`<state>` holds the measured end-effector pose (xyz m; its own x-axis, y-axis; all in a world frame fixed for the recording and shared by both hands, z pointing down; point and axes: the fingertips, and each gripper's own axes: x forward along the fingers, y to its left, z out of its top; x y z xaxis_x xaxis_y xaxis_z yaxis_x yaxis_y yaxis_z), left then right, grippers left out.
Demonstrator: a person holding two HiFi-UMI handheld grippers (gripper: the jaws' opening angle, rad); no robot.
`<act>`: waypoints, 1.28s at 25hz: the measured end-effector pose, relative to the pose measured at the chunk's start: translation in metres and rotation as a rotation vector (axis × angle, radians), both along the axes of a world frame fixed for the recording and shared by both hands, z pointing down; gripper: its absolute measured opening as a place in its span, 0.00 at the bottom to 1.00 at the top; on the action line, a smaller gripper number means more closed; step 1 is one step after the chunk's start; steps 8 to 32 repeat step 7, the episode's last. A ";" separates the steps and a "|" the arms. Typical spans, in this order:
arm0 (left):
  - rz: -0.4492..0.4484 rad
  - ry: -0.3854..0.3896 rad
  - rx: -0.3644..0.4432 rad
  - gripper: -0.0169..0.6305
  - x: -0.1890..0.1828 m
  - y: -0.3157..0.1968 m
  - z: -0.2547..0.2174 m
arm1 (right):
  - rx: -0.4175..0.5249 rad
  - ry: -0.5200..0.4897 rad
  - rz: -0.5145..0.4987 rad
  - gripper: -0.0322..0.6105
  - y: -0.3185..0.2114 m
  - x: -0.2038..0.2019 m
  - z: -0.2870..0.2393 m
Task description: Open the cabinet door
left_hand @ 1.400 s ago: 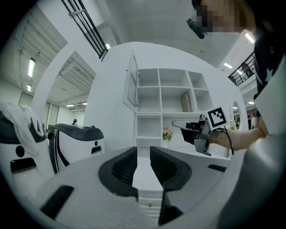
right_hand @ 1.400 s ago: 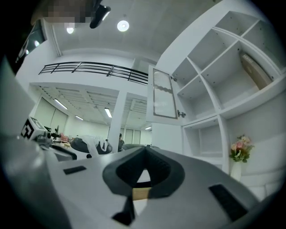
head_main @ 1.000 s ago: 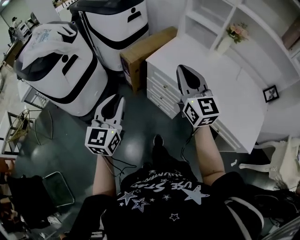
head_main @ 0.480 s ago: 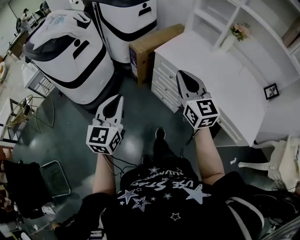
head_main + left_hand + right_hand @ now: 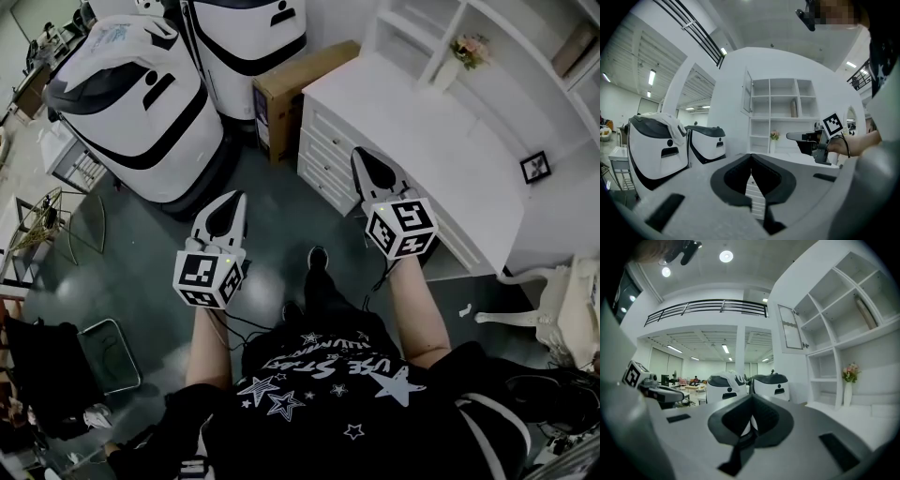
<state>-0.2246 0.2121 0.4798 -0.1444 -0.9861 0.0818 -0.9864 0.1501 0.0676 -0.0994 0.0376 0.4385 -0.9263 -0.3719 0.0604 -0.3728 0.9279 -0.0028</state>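
Black cloth printed with white stars, the person's shirt [image 5: 328, 394], fills the head view at 6 o'clock. The left gripper [image 5: 236, 197], at 10 o'clock from the centre, has its jaws pressed together on nothing, above the dark floor [image 5: 272, 244]. The right gripper [image 5: 362, 155], at 1 o'clock, is likewise closed and empty, its tips over the front of the white cabinet [image 5: 422, 122], near the drawers [image 5: 323, 161]. A cardboard box [image 5: 300, 80] sits just beside the cabinet's end at 12 o'clock. Two big white-and-black machines [image 5: 131, 103] stand at 10 to 11 o'clock. Open shelves [image 5: 412, 37] rise behind, holding a vase of flowers [image 5: 464, 56]. In the right gripper view a glazed cabinet door [image 5: 791, 327] hangs at the shelves' left edge, at 1 o'clock, well apart from both grippers.
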 end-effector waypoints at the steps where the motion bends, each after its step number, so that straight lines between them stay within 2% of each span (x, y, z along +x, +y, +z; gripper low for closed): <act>1: 0.002 0.003 0.002 0.04 0.002 0.002 0.001 | -0.007 0.003 0.003 0.06 0.001 0.003 0.002; 7: -0.002 0.023 -0.011 0.04 0.014 0.012 0.011 | -0.004 0.022 0.004 0.06 0.008 0.012 0.008; 32: -0.002 0.023 -0.011 0.04 0.014 0.012 0.011 | -0.004 0.022 0.004 0.06 0.008 0.012 0.008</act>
